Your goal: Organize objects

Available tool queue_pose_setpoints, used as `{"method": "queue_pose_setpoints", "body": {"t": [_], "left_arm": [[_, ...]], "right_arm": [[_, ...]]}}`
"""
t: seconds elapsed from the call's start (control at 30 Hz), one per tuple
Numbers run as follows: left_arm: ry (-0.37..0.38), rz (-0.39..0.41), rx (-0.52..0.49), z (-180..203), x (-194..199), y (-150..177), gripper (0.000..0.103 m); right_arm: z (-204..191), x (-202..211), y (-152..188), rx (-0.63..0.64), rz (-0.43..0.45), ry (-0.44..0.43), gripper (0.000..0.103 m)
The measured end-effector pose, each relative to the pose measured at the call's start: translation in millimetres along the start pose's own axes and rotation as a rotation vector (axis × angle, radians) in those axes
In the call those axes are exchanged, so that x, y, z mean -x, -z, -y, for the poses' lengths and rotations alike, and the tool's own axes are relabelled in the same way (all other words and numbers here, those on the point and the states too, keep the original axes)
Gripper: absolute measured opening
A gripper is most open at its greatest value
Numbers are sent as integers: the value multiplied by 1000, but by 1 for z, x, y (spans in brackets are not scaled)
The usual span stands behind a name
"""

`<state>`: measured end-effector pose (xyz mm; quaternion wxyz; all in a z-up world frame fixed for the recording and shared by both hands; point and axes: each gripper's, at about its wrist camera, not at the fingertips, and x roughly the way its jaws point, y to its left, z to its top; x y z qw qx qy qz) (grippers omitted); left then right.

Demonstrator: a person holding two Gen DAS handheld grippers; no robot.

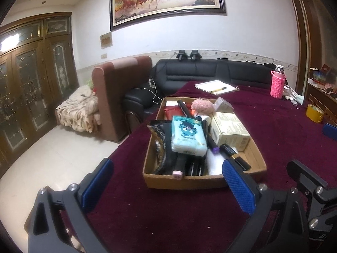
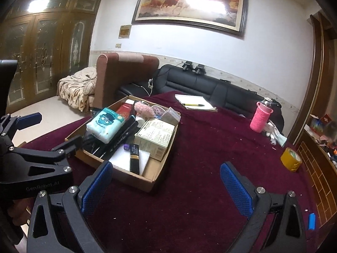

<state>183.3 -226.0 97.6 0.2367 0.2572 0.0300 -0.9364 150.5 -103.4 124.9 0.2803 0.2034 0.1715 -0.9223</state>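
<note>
A shallow cardboard box (image 1: 185, 180) (image 2: 155, 171) sits on the dark red tablecloth, packed with items. On top lies a pale blue tissue pack (image 1: 187, 136) (image 2: 105, 125) beside a cream carton (image 1: 229, 129) (image 2: 157, 136), a pink fluffy toy (image 1: 203, 106) (image 2: 144, 109), black markers (image 1: 210, 141) and a black tube (image 2: 134, 158). My left gripper (image 1: 168, 185) stands open just in front of the box's near wall. My right gripper (image 2: 166, 186) is open too, over bare cloth at the box's near right corner. Neither holds anything.
Farther back on the table lie a notepad with a pen (image 1: 217, 87) (image 2: 194, 102), a pink-sleeved bottle (image 1: 278, 82) (image 2: 261, 117) and a roll of yellow tape (image 1: 314, 112) (image 2: 291, 159). A small blue object (image 2: 311, 221) lies near the right edge. Sofas stand behind the table.
</note>
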Motion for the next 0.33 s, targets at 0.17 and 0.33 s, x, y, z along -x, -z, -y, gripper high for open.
{"method": "queue_pose_setpoints", "body": {"t": [0.17, 0.33], "left_arm": [[1, -14, 9, -5, -2, 1, 103], [-6, -4, -21, -2, 2, 5, 103]], "right_arm": [[-3, -1, 1, -15, 0, -21, 103], [-9, -2, 1, -9, -1, -33, 103]]}}
